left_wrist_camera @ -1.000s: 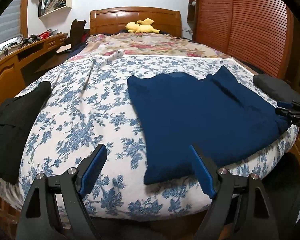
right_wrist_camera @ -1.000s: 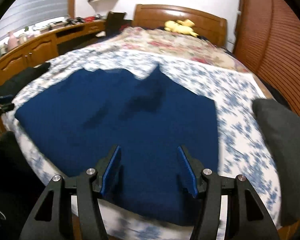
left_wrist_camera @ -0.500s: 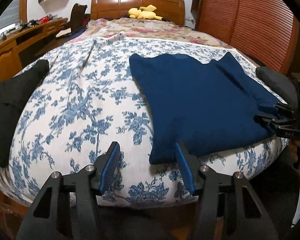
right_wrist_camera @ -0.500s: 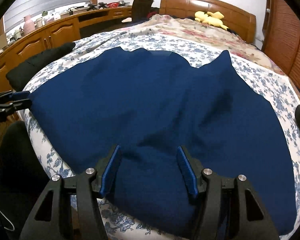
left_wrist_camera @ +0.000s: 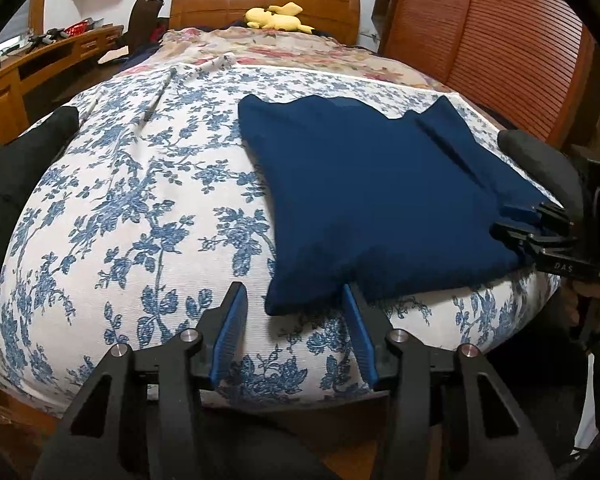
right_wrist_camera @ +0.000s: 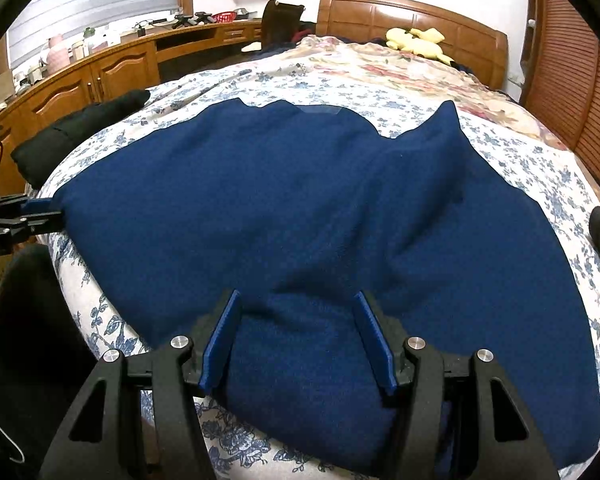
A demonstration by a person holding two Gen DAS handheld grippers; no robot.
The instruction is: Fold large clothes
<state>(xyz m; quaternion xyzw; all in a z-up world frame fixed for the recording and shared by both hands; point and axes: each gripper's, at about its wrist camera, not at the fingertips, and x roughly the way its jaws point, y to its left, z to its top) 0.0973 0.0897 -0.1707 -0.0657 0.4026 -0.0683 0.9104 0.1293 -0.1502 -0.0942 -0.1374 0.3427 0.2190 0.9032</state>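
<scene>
A navy blue garment [left_wrist_camera: 380,200] lies spread flat on the floral bedspread [left_wrist_camera: 140,216]. Its near left corner sits between the jaws of my left gripper [left_wrist_camera: 293,292], which are closing. The right pad [left_wrist_camera: 360,332] touches the cloth edge and the left pad stands clear of it. My right gripper [right_wrist_camera: 297,296] is open at the near hem with navy fabric [right_wrist_camera: 300,208] lying between its fingers, not pinched. In each view the other gripper shows at the garment's far side edge: the right gripper [left_wrist_camera: 540,224] and the left gripper [right_wrist_camera: 32,210].
A black garment [left_wrist_camera: 12,184] lies on the bed's left side and a dark grey one [left_wrist_camera: 540,160] on the right. A yellow plush toy [left_wrist_camera: 276,16] rests by the wooden headboard. A wooden desk [right_wrist_camera: 100,76] runs along the left wall, slatted doors [left_wrist_camera: 520,40] along the right.
Both grippers have come down to the garment's near edge. The left jaws have narrowed around the corner. The right gripper's fingers now straddle the hem at the same width.
</scene>
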